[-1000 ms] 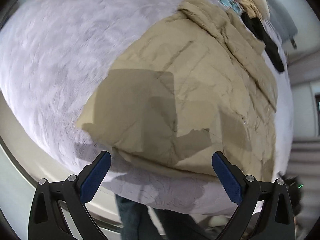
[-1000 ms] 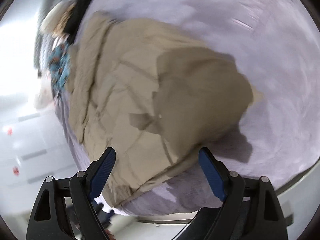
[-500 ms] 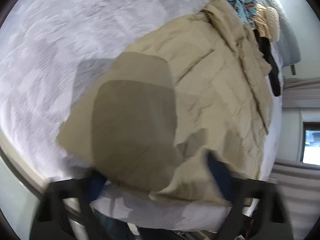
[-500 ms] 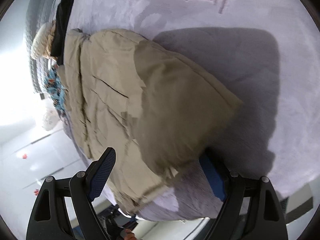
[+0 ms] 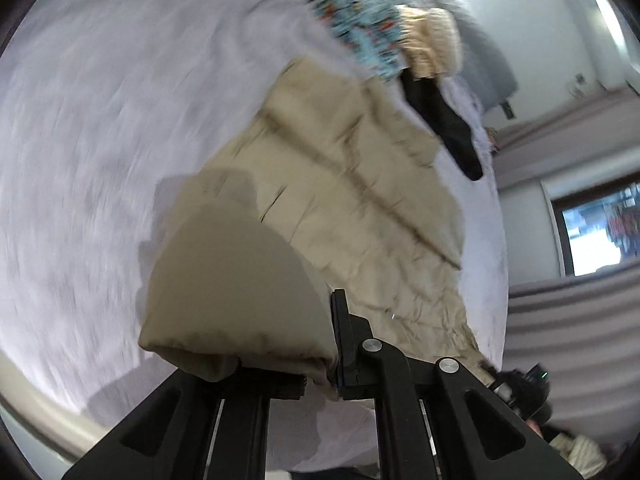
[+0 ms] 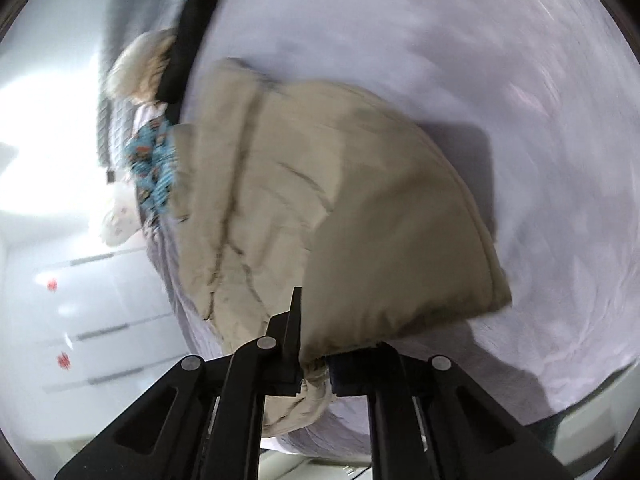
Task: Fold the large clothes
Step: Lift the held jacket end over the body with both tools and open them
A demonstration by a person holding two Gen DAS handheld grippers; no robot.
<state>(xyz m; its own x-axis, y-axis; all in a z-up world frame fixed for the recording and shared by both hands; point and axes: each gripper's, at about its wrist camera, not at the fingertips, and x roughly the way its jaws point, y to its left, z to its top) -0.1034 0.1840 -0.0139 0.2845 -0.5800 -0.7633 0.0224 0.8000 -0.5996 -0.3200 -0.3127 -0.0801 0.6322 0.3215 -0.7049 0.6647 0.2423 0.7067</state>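
Closest in, both tongs have just gone from standing wide over the hem to biting it. The left tongs [image 5: 320,376] are clamped on the near hem of the beige padded coat [image 5: 352,200], the cloth bunched over their fingers, and that corner has come up off the bed [image 5: 80,160] since a moment ago, when it lay flat. The right tongs [image 6: 314,376] are closing on the other end of the same hem, with the coat [image 6: 320,200] pinched between their fingers and bulging above them. This reads as the start of a fold: with both bottom corners gripped and raised, the lower part can be carried up and over toward the collar.

Beyond the lifted edge the rest of the coat lies spread lengthwise on the pale lilac bedcover, quilting seams running away from the tongs, collar end farthest. Just past the collar sit other clothes: a black garment [image 5: 440,116], a cream fleecy piece [image 5: 432,40] and a blue patterned cloth [image 5: 360,28], close together near the grey headboard [image 5: 484,60].
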